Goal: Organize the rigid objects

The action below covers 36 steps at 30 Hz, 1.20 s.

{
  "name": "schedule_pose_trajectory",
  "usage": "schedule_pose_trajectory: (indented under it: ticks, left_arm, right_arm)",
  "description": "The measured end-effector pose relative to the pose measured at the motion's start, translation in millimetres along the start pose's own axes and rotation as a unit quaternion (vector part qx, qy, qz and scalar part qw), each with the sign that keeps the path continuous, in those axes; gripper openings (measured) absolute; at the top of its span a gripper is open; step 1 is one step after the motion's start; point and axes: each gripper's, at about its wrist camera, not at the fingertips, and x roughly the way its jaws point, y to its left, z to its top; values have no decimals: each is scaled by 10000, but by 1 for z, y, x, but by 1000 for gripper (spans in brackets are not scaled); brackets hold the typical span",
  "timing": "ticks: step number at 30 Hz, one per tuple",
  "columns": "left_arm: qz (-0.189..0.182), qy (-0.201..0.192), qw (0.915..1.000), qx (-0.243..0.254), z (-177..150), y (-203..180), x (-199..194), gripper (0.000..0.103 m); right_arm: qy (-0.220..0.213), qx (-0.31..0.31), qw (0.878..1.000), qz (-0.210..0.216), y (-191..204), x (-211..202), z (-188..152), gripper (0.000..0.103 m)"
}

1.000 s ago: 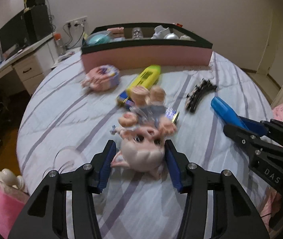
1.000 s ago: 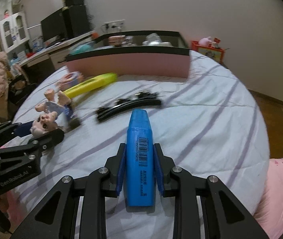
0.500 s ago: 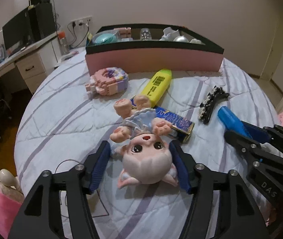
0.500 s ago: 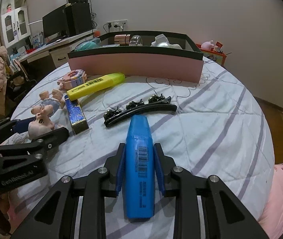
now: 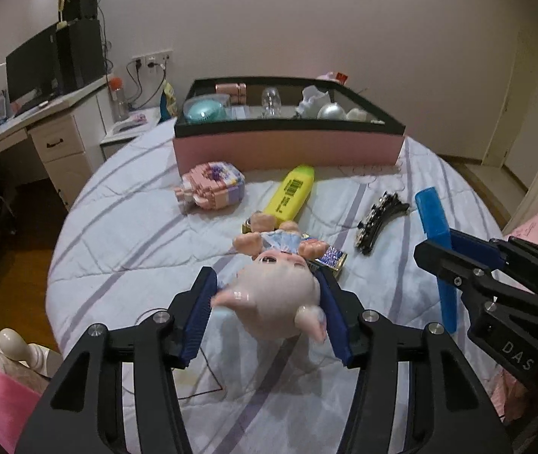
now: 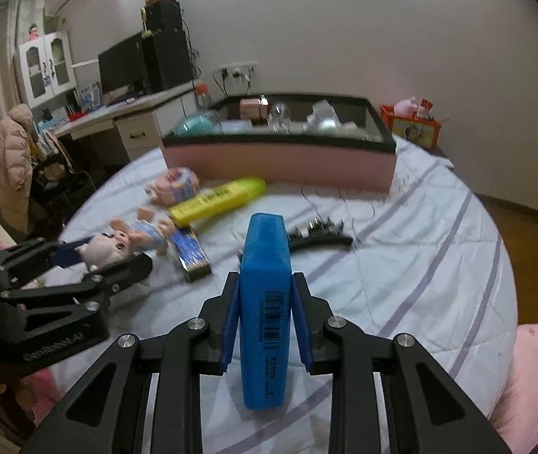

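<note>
Bedroom, round bed (image 5: 125,227) with striped quilt as the work surface; desk (image 5: 41,125) off its left edge.

Box (image 5: 287,147), pink wall, black rim, sits at the far edge and already holds a few items. Looks like the drop target.

Loose on the quilt mid-bed, biggest first: yellow bottle (image 5: 289,193) just short of the box, block toy (image 5: 212,187) to its left, blue packet (image 6: 191,255) partly under the doll's legs, black clip (image 5: 376,223) toward the right edge.

Left gripper (image 5: 269,312): jaws have just been narrowing, pads now pressed on the doll (image 5: 276,299) at the head, body hanging forward over the near-centre of the bed. Head is rounded, glossy, hard plastic; light but slip-prone, likely to pivot. I'd keep the pads at the widest part of the head, not the limbs.

Right gripper (image 6: 265,317): narrow, clamped on the blue bottle (image 6: 267,302) across its flat sides, held above the near-right part of the bed. Rigid, flat-faced, barcode label up; a secure grip, probably light.
</note>
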Motion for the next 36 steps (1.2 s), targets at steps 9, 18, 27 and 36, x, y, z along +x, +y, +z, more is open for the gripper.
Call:
schedule_pose_trajectory:
  ticks: [9,18,27,36]
  left_arm:
    - [-61,-141,9998,-96,2,6,-10,44]
    - [-124,-356,9991,-214,3,5,-16,42]
    - [-144,-554,9983,-87,8,-2,-27,41]
    - [-49,-953,9954,-4,20,-10,-58,41]
  right_arm:
    - [-202,-129,9997,100,16,-12,9,26]
    - [-198,-63,9996,169,17,-9,7,26]
    - [-421,-101,9988,211,23,-21,19,27]
    - [-681,-118,9974,188,26,-38,27,27]
